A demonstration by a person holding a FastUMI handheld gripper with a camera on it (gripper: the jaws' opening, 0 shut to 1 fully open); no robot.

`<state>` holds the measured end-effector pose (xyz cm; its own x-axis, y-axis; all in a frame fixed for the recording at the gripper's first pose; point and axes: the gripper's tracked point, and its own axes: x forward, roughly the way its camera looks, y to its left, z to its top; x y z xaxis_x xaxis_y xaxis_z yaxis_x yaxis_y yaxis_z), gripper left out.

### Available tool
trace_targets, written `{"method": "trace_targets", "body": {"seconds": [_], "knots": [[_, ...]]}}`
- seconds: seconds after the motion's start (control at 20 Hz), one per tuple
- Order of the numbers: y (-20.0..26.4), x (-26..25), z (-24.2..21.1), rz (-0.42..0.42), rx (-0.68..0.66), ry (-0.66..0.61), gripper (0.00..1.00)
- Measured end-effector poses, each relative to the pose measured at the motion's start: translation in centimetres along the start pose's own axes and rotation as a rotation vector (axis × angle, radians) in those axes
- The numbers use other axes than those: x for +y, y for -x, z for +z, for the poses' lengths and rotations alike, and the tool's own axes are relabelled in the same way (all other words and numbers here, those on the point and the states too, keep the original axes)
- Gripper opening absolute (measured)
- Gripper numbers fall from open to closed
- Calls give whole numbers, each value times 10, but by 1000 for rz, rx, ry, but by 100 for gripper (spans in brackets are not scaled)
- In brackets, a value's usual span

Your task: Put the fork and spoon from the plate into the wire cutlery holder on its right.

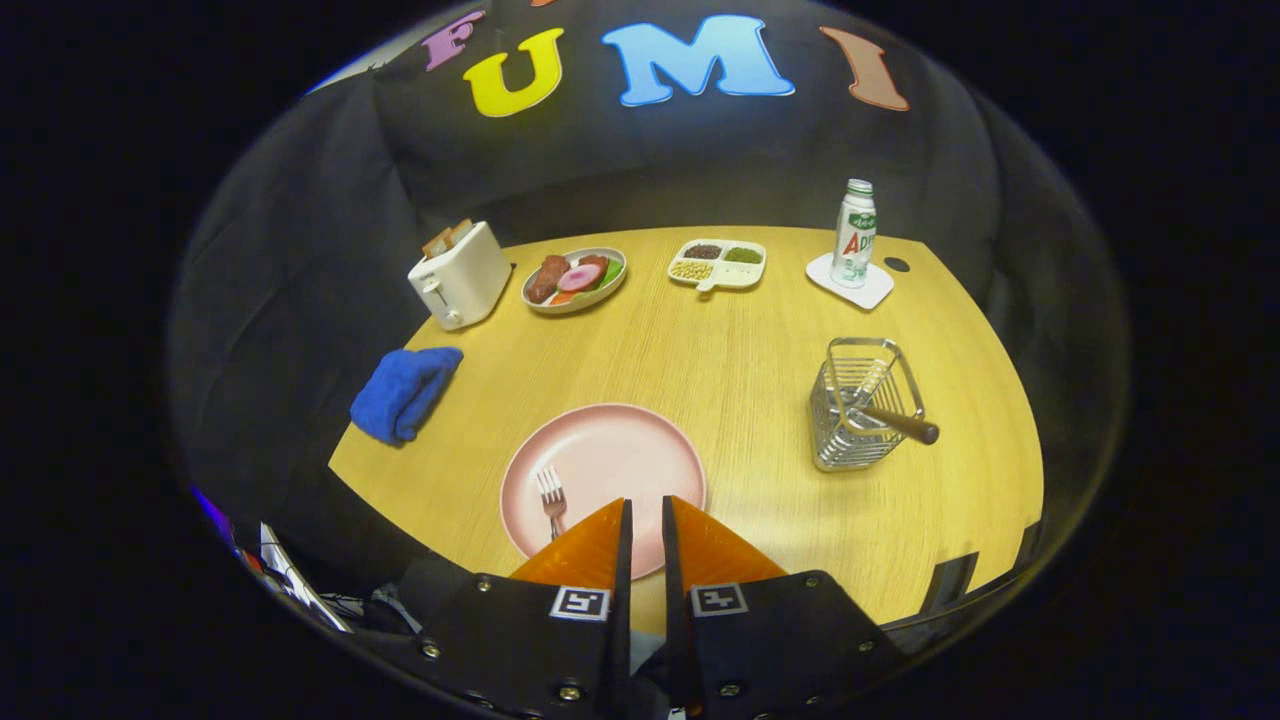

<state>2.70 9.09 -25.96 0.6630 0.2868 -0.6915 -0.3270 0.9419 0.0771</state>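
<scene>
A pink plate (625, 447) lies on the wooden table just ahead of my fingers. On its left part rests a metal fork (550, 493), tines pointing away; its handle runs under my left finger and is hidden. To the plate's right stands the wire cutlery holder (848, 446). A wooden-handled utensil (898, 421) leans in it with the handle sticking out to the right; its head is hidden inside. My gripper (647, 506) hovers over the plate's near edge, fingers drawn together with only a narrow slit and nothing between them.
A blue cloth (403, 392) lies at the table's left edge. At the back stand a white toaster (460, 275), a plate of food (574, 279), a divided snack dish (720, 263) and a bottle (854, 234) on a white coaster.
</scene>
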Motion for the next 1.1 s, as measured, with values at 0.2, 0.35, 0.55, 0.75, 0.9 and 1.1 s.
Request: {"method": "trace_targets", "body": {"seconds": [0.2, 0.35, 0.55, 0.75, 0.9, 1.1], "knots": [[-15, 25, -32, 42, 72, -1, 15], [-21, 38, -58, 66, 135, 15, 15], [-25, 47, -91, 85, 212, 10, 15], [-26, 48, -110, 86, 258, 0, 16], [-29, 48, -112, 88, 270, 0, 17], [-36, 49, -110, 92, 279, 12, 17]]}}
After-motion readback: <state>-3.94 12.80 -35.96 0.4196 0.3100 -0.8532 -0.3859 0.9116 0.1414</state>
